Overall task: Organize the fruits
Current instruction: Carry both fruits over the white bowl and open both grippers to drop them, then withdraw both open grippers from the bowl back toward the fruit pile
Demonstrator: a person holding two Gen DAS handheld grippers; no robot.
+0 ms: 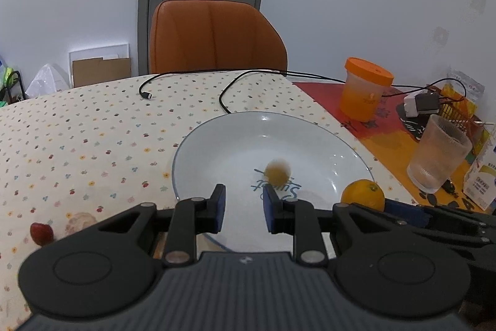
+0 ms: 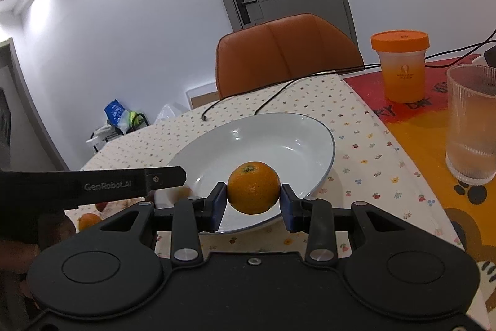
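A white plate point(image 1: 217, 151) lies on the flowered tablecloth. A small brownish-yellow fruit point(image 1: 278, 170), blurred, is inside it just beyond my left gripper point(image 1: 243, 208), which is open and empty over the plate's near rim. My right gripper point(image 2: 252, 202) is shut on an orange point(image 2: 253, 187) and holds it above the plate's point(image 2: 297, 132) near edge; the orange also shows in the left wrist view point(image 1: 363, 194). A red fruit point(image 1: 41, 233) lies on the cloth to the left. Another orange fruit point(image 2: 89, 221) lies left, partly hidden by the left gripper.
An orange-lidded cup point(image 1: 364, 89) and a ribbed glass point(image 1: 438, 157) stand on the red-orange mat at right, with a charger point(image 1: 420, 104), black cables point(image 1: 226, 95) and a carton point(image 1: 483, 176). An orange chair point(image 1: 214, 36) stands behind the table.
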